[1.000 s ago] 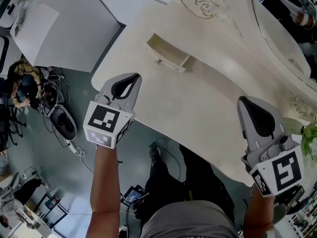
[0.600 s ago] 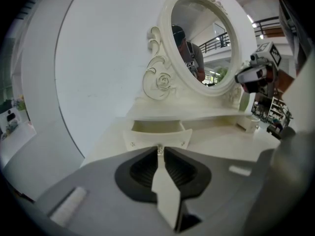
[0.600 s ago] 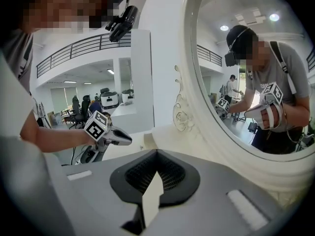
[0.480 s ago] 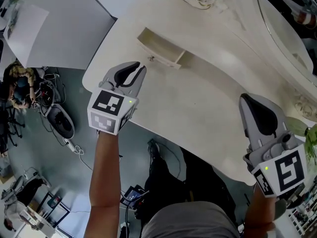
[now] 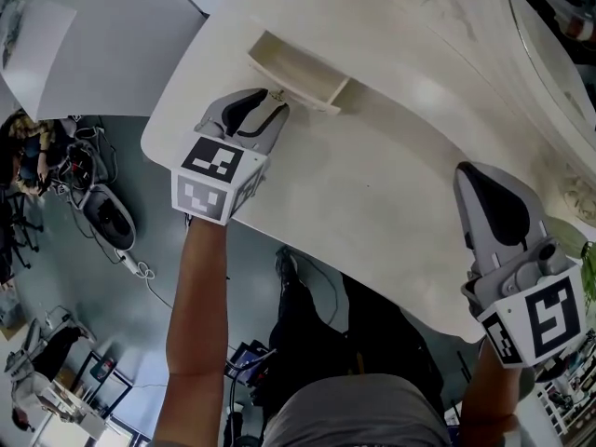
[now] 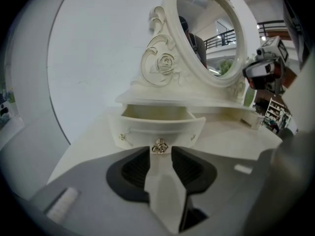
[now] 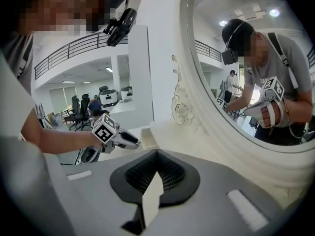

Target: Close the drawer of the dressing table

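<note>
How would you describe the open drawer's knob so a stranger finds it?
Start at the cream dressing table with the oval mirror. Below the carved rose, one small drawer stands pulled out. Its knob is the shiny gold knot centred on the curved front, between two faint flat motifs.

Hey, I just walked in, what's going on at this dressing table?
A person with a gripper in each hand faces the dressing table, whose drawer stands open. The left gripper, its jaws just opened and empty, points at the drawer front, the metal knob right at its tips. The right gripper hangs shut over the tabletop.
</note>
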Demonstrator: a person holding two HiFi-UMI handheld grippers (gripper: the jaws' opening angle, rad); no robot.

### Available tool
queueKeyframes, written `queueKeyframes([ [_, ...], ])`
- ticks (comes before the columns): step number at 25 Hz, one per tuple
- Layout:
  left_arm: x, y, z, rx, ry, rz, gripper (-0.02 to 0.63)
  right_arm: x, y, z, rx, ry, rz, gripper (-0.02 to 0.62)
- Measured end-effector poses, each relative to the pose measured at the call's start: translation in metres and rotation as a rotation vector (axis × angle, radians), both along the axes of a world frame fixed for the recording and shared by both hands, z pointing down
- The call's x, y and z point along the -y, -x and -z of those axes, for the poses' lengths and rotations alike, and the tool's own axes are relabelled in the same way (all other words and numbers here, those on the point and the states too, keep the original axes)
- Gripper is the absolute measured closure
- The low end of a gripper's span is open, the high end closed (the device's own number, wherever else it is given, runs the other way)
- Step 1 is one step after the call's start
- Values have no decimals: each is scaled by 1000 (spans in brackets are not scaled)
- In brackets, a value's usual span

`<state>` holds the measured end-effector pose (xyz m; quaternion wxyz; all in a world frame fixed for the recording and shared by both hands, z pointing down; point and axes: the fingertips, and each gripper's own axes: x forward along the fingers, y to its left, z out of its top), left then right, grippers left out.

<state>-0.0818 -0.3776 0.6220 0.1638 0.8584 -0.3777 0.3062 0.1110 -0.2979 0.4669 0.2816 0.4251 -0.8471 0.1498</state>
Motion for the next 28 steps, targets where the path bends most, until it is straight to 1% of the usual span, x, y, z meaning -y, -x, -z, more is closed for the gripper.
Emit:
queueKeyframes([
  [2,1,-4,-1,8,3,-10,469,0,1,-2,0,4,1,595],
  [6,4,-4,0,29,-9,-15,508,-3,2,-1,-2,4,1,595],
  [10,9,-7,-3,29,-21,-17,511,-4,-3,-6,-2,7,-2,595],
  [28,38,-29,-8,47,-22,-23,512,-5,-30,-13,10,7,-25,595],
])
